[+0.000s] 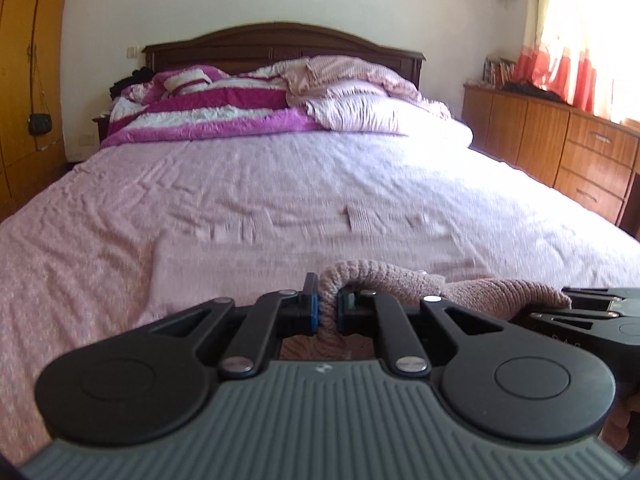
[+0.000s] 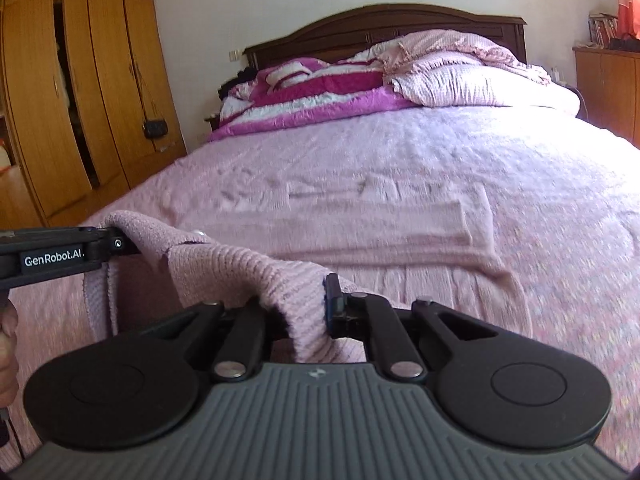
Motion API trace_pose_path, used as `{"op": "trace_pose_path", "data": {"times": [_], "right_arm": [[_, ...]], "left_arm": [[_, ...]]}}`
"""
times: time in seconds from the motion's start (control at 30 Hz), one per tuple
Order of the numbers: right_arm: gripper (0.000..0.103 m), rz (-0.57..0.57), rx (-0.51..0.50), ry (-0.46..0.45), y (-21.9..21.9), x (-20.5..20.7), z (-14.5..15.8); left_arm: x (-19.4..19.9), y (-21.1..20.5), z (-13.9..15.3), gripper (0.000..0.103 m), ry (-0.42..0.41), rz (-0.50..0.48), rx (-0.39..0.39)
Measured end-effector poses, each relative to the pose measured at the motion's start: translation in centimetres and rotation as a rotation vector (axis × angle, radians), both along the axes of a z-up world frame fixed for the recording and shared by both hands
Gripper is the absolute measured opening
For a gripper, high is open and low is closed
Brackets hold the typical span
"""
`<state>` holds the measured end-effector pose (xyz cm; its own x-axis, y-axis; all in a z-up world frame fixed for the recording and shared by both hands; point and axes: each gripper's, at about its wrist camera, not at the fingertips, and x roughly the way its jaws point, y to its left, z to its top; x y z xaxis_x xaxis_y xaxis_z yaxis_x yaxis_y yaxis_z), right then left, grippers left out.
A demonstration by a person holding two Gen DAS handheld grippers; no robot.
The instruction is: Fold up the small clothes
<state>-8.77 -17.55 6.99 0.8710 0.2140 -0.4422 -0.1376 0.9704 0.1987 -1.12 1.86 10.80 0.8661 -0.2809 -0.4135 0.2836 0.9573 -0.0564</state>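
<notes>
While held level above the bed [image 1: 280, 184], each hand-held gripper [image 1: 328, 306] [image 2: 298, 304] pinches the pink knit garment [image 2: 240, 264].

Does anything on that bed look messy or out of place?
Yes. The quilts at the headboard are heaped, not spread. The pink sweater on the bedspread is partly lifted, its hem pinched in the left gripper and right gripper.

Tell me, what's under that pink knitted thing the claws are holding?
The pink knitted garment drapes down to the bed's pink sheet. Its far part lies flat there, hiding whatever is beneath.
</notes>
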Motion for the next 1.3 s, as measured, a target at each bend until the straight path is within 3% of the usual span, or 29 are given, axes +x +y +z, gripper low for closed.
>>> {"op": "trace_pose_path", "data": {"times": [0.23,0.5,0.77,1.0,1.3], "right_arm": [[0.008,-0.002,0.043,-0.043,-0.3,3.7,2.5],[0.008,-0.013,0.012,-0.141,-0.2,7.1,5.7],[0.007,-0.032,-0.018,-0.163,0.3,12.8,6.8],[0.007,-0.054,-0.04,-0.109,0.8,19.1,4.8],[0.007,-0.102,-0.063,0.008,0.8,25.7,-2.2]], "left_arm": [[3.2,0.0,2.7,0.01,-0.055,0.0,-0.011],[6.3,-1.2,4.8,0.009,-0.148,0.004,0.013],[11.8,-1.5,4.1,0.009,-0.102,0.023,-0.004],[17.6,-2.1,1.2,0.009,-0.036,0.047,0.017],[22.2,-2.9,-5.4,0.009,0.065,0.066,0.057]]}}
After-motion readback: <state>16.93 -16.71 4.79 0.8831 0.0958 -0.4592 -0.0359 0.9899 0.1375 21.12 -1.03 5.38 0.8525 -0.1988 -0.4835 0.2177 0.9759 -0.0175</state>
